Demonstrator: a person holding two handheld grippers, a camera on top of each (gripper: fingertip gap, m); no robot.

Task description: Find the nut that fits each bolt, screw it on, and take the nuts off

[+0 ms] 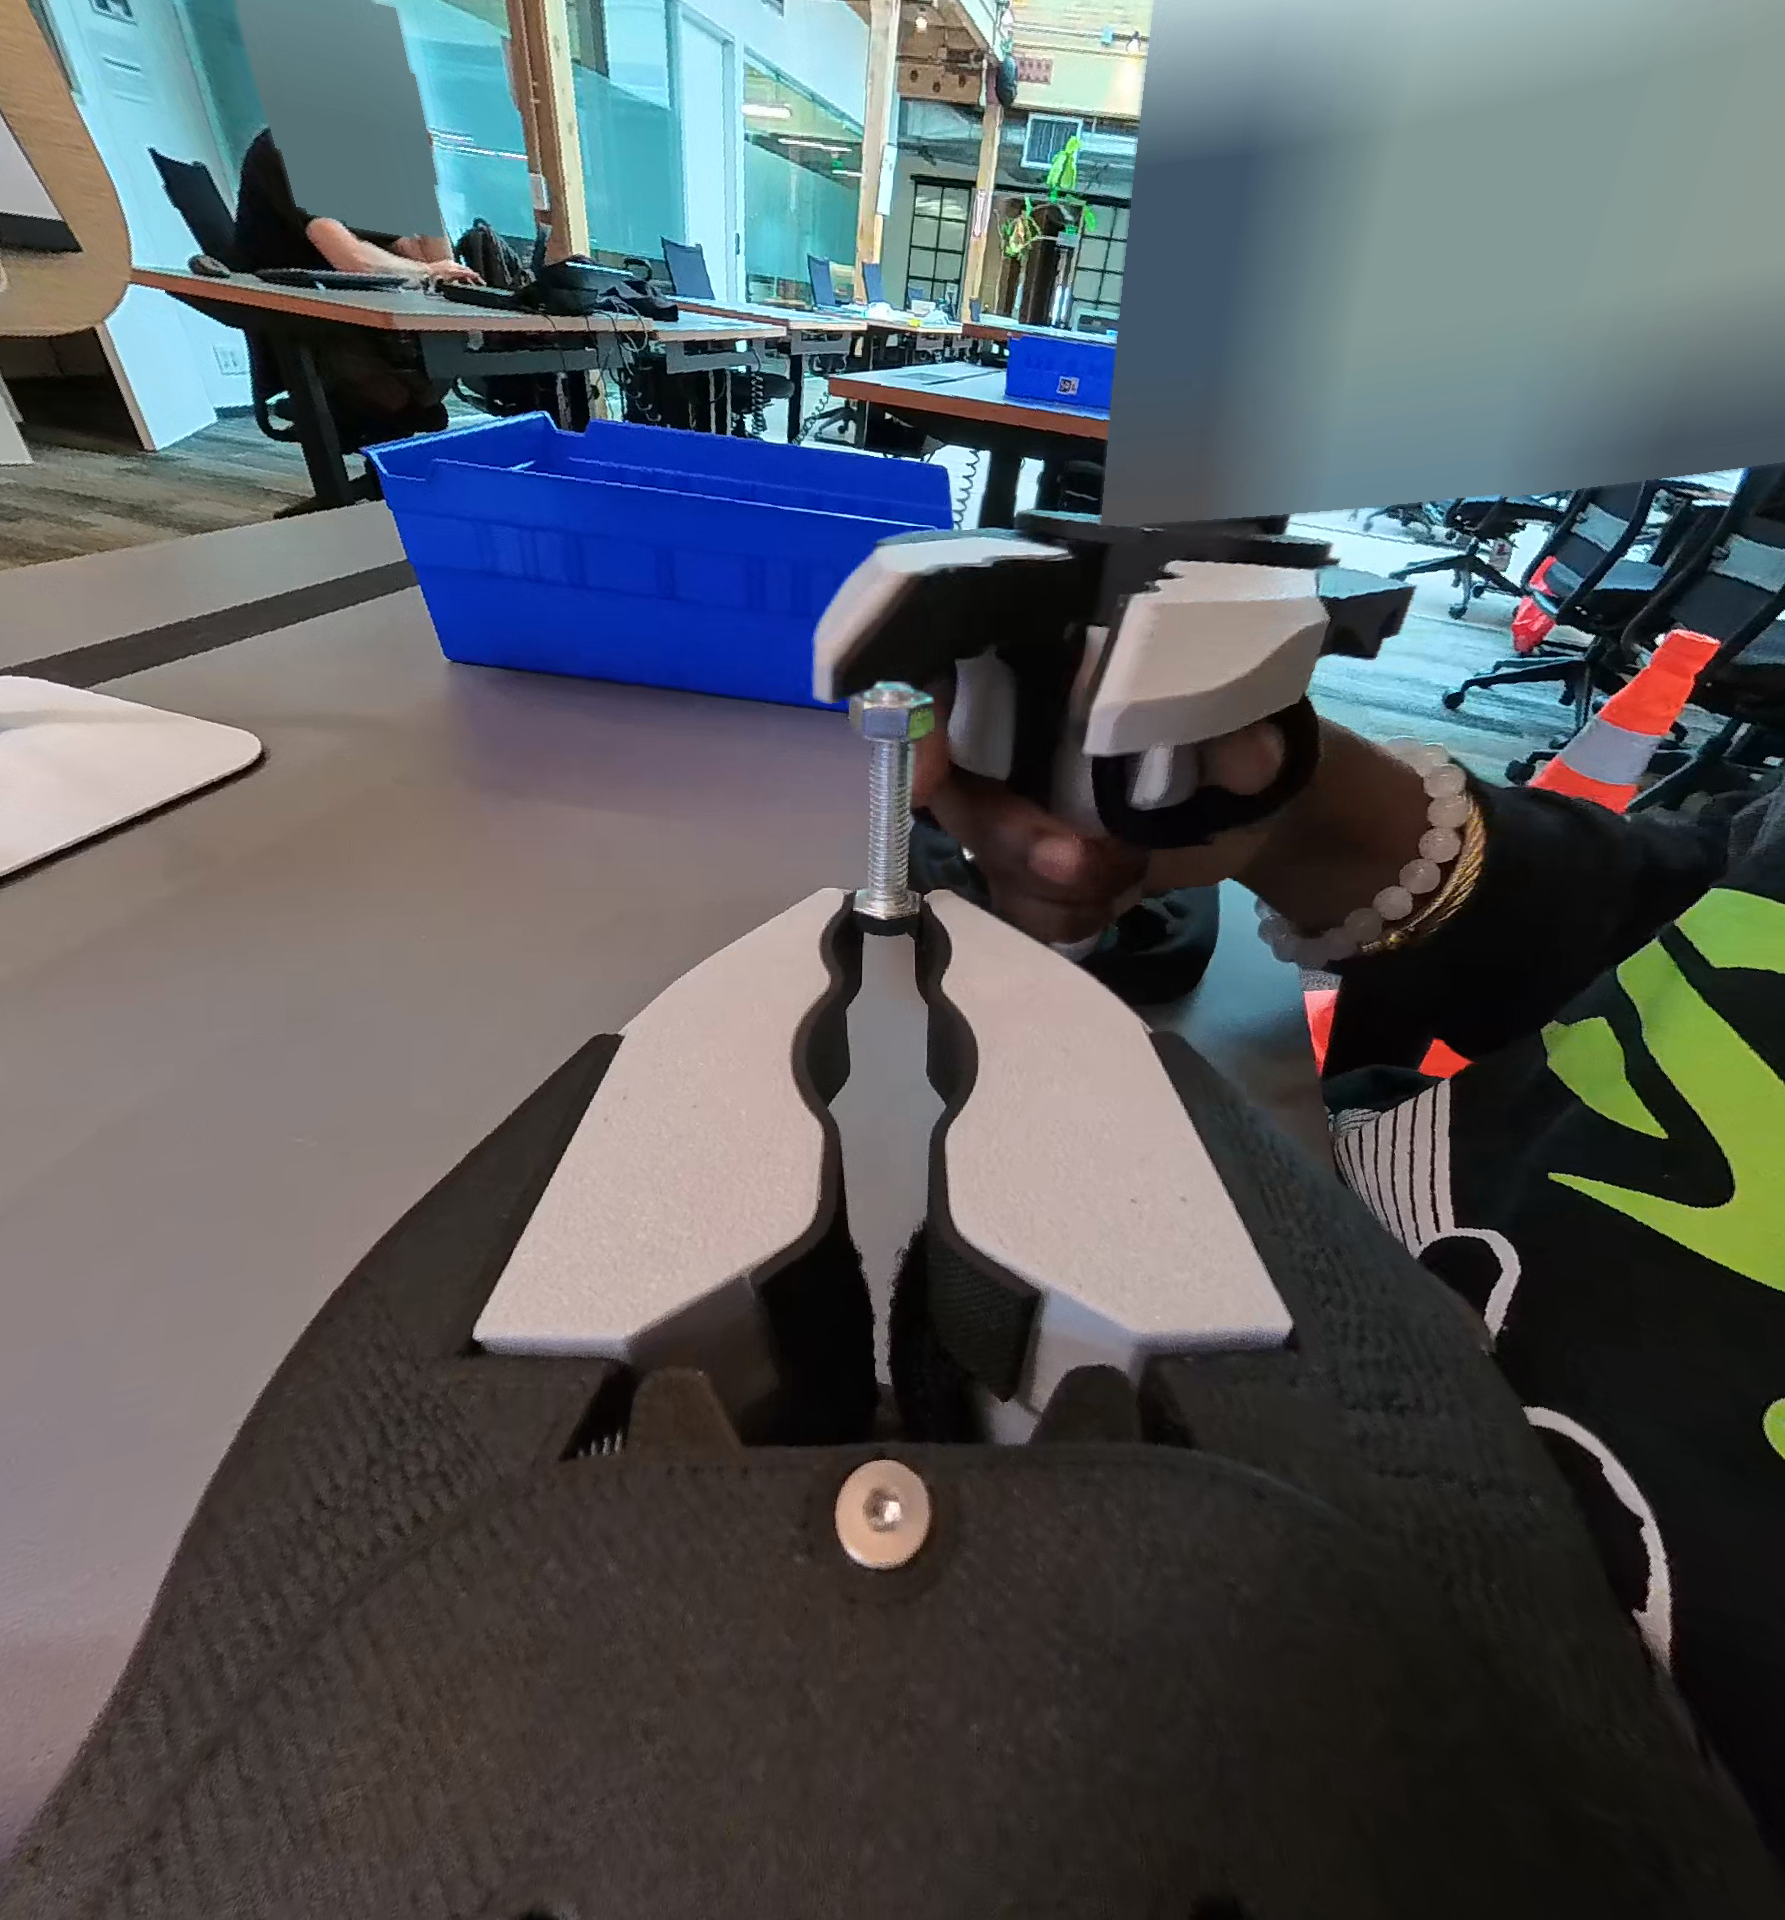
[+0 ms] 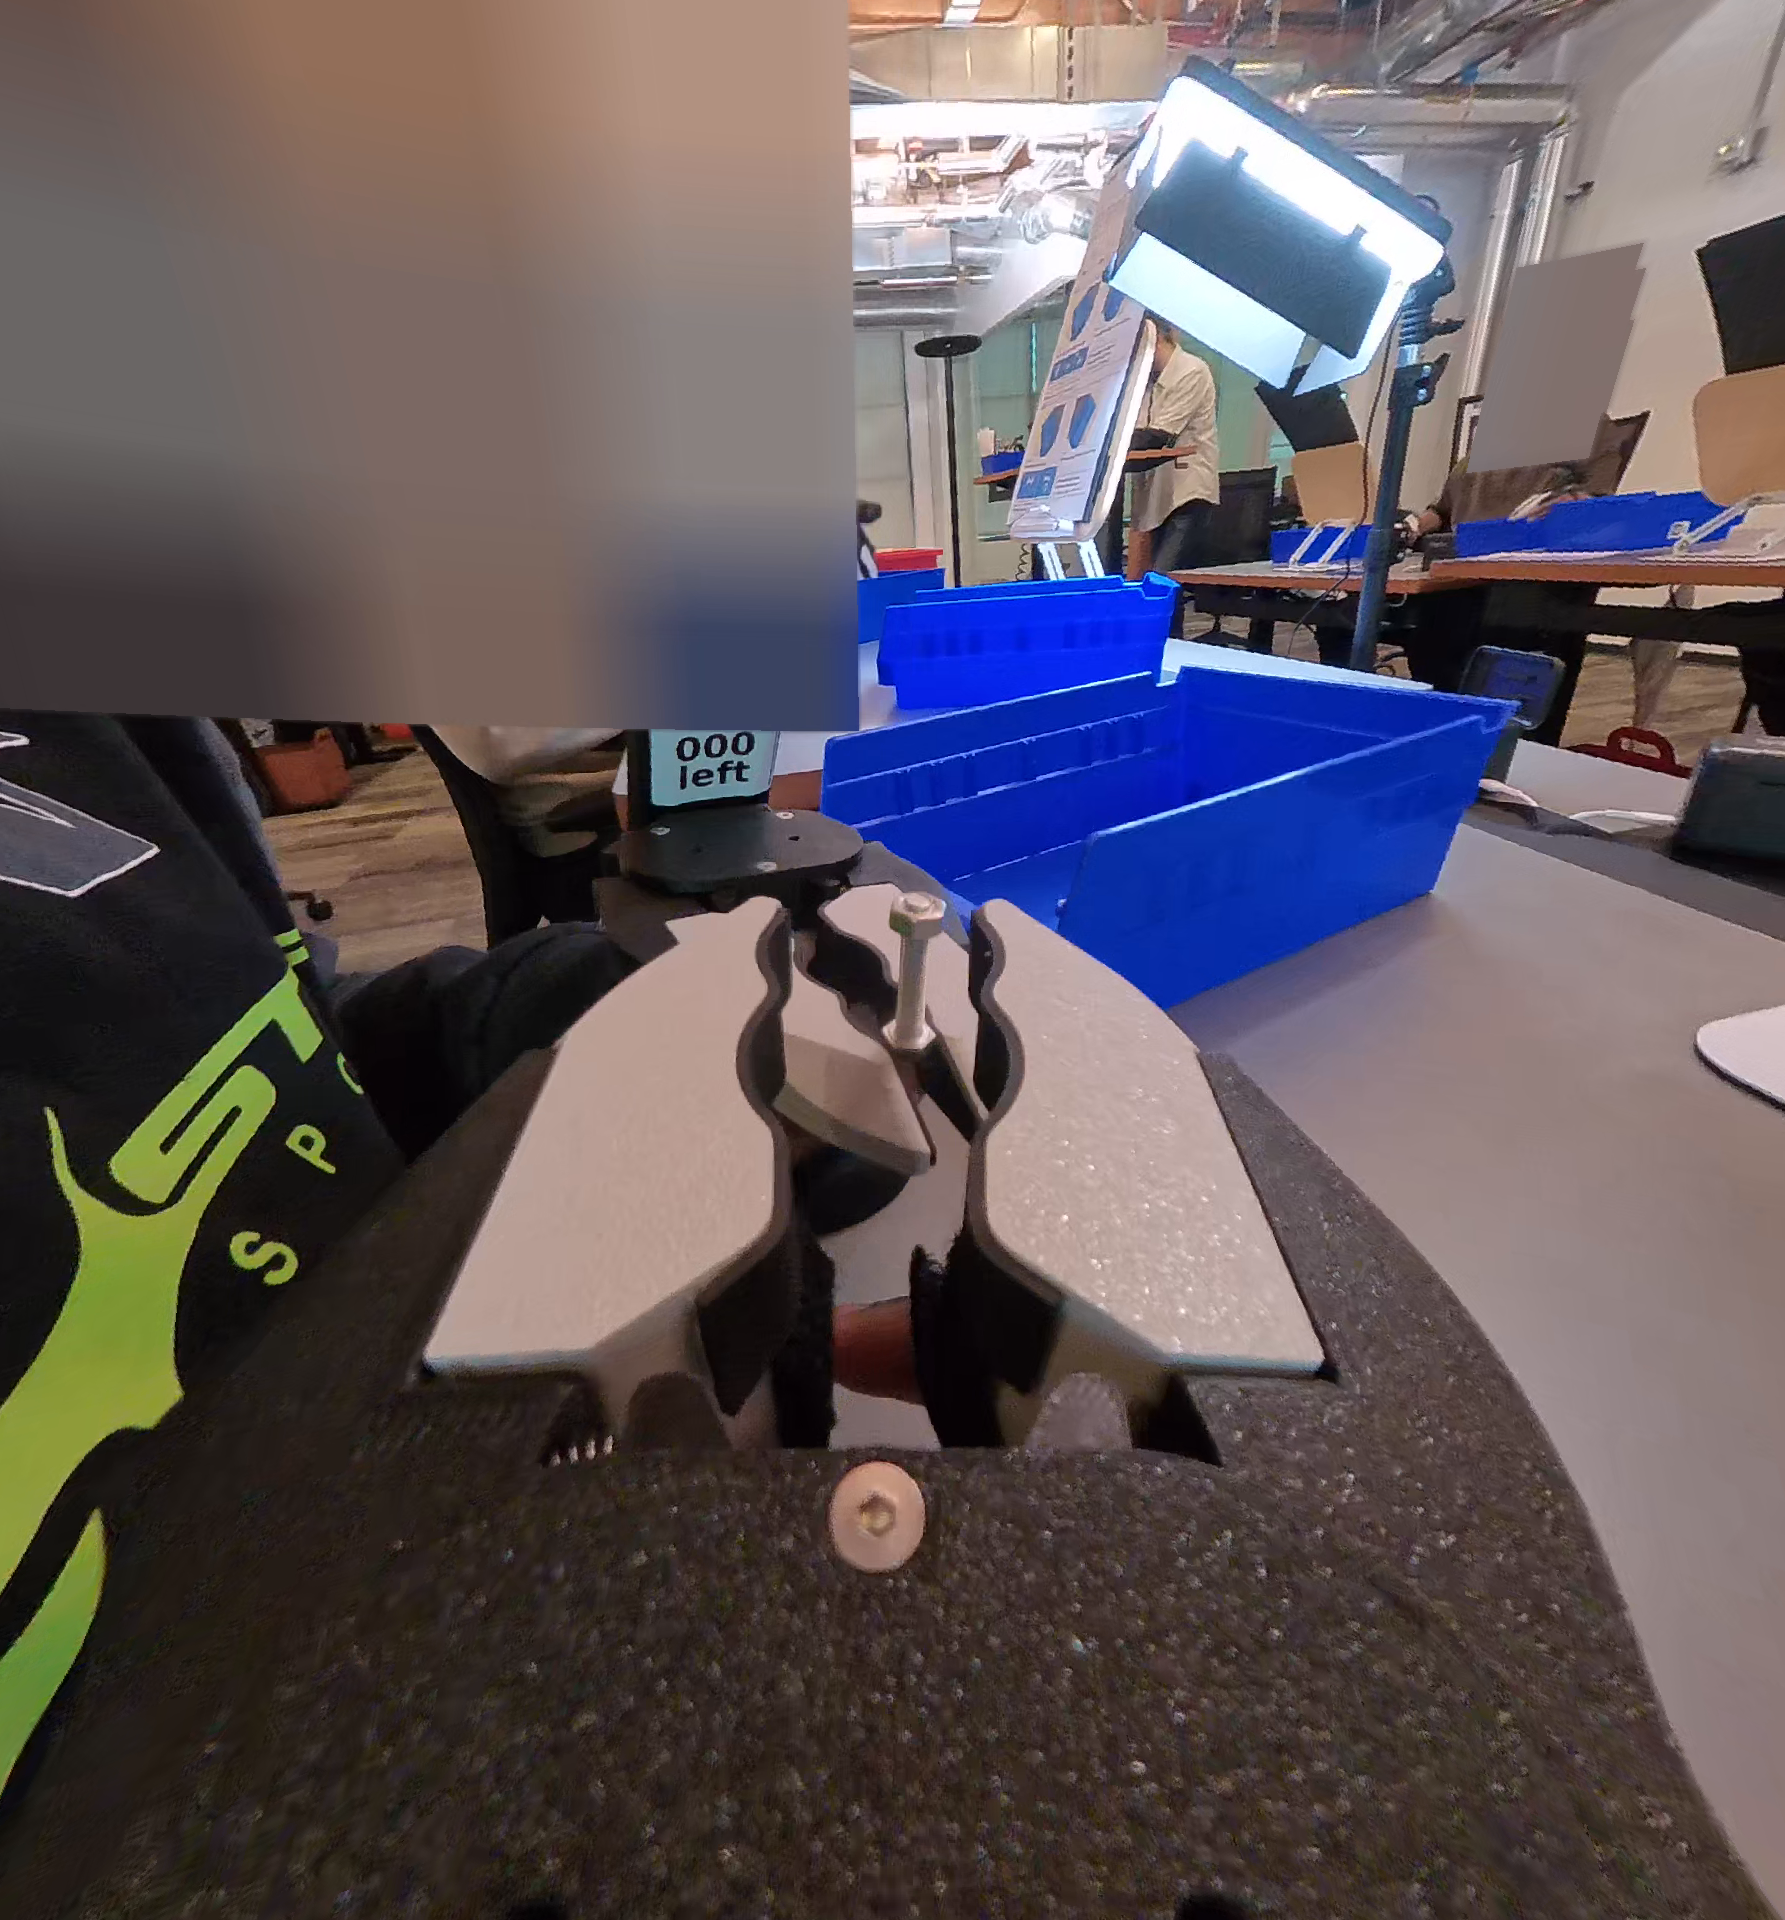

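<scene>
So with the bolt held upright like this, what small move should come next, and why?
Probably close the right gripper on the nut and turn it. The left gripper clamps the bolt by its head, upright. The nut sits at the threaded tip, and the right gripper's fingers stand apart, gripping nothing.

A: can't see the bolt (image 1: 886, 805) head, the left gripper (image 1: 885, 914) tips swallow it.
B: yep, and the white base (image 2: 1776, 1060) runs off the right edge.
</scene>
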